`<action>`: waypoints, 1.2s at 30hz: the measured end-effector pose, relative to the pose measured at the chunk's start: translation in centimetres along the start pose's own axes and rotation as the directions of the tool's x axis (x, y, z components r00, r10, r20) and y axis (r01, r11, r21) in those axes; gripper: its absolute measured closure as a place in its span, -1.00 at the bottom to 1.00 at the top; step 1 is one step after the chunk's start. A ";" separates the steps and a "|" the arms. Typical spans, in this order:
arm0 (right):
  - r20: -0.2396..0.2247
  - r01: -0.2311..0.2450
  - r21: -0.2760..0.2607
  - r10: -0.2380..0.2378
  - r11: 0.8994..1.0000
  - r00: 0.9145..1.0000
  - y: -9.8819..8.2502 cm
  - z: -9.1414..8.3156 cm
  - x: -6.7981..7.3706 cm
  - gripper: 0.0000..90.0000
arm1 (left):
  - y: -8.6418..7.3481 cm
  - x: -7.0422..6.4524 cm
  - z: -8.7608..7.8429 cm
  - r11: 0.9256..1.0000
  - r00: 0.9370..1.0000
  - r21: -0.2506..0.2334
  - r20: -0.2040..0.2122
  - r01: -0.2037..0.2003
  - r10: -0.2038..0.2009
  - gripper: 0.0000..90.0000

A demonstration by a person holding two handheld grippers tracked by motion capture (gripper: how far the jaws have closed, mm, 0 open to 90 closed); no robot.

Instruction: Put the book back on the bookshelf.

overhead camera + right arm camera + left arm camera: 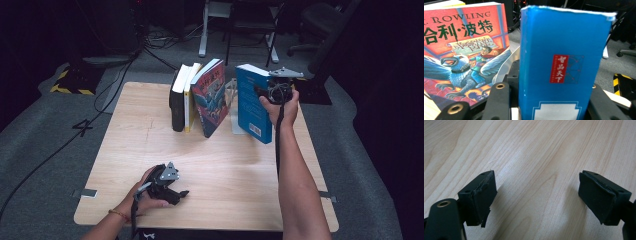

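Dim lab: floor cables (65,142), office chairs (320,25)

**Black claws, grey plates, bare forearms**

The left claw (170,192) is matt black, with a grey three-cornered plate on top and a black cable trailing along the forearm. In the left gripper view its two jaws end in blocky black pads with frayed rubber facing, small screw holes in the edges, and a brass-ringed hole in the arm. The right claw (270,90) has the same grey plate, black cable and brass-ringed holes. The left wrist wears a thin orange-red band; both forearms are sleeveless.
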State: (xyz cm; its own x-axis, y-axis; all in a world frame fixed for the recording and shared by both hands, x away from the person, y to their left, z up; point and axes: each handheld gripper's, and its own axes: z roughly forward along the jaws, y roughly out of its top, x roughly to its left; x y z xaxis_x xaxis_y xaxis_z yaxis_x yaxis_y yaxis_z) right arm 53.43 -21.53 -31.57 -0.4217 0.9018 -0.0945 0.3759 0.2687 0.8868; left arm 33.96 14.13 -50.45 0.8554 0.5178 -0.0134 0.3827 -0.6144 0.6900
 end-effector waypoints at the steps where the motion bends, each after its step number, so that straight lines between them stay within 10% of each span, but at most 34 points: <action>1: 0.000 -0.002 -0.002 0.002 1.000 1.000 -0.1 -0.1 0.0 0.35 | 0.0 0.0 0.0 1.000 1.000 0.000 0.000 0.000 0.000 -0.65; 36: -0.064 -0.056 -0.056 0.053 0.997 0.997 -6.5 -5.5 -1.4 0.32 | 0.0 0.0 0.0 1.000 1.000 -0.002 0.000 0.001 -0.001 -0.65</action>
State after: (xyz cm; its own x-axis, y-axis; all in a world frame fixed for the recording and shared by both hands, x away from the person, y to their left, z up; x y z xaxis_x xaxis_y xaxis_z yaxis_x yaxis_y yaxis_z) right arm 46.99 -26.39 -34.69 -0.4533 0.8912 -0.0183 0.3522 0.1980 0.9147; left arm 33.99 14.11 -50.48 0.8548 0.5187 -0.0142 0.3833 -0.6127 0.6912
